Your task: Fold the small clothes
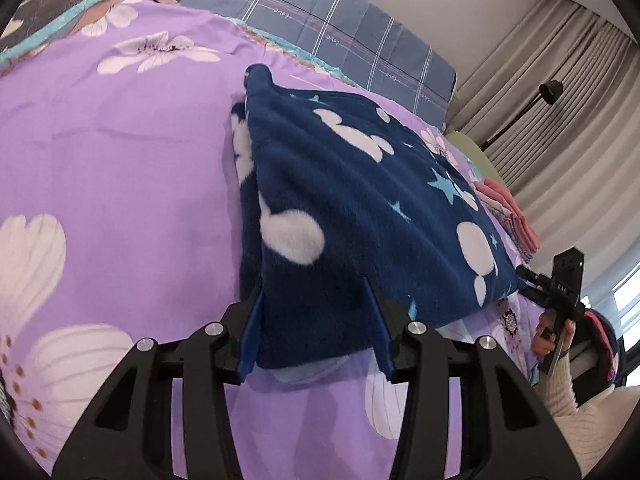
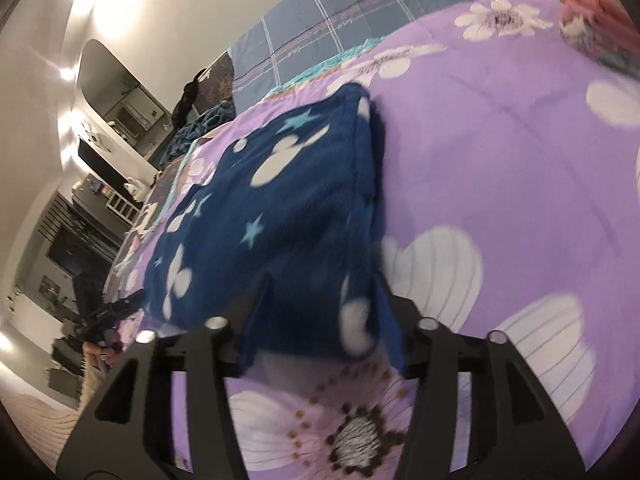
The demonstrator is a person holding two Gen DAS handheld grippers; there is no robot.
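Covering nearly everything in sight is the purple bedspread printed with big white flowers (image 1: 120, 152), smooth and bare to the left of the garment and just as open to its right in the right wrist view (image 2: 500, 152). Behind it, along the far edge, runs a grey-blue checked quilt (image 1: 320, 28), with pale curtains (image 1: 560, 80) beyond the bed's right side.

On the spread lies the dark blue fleece garment with white mouse-head shapes and light blue stars (image 1: 352, 200), folded over on itself, a lower layer peeking out along its left edge. Its near hem reaches back between the blue fingers of both tools.

From the left wrist view, the left gripper (image 1: 316, 320) stands spread, its two fingers (image 1: 252, 320) apart with the garment's near left corner lying loosely between them; the pads do not press the cloth. The right gripper (image 2: 324, 316) is likewise spread around the near right corner, the picture there blurred. It also shows at the garment's right edge in the left wrist view (image 1: 552, 292), held by a hand (image 1: 548, 336) in a cream ribbed sleeve (image 1: 576, 412).

A small stack of folded pink clothes (image 1: 508, 216) sits well apart, near the bed's right edge.
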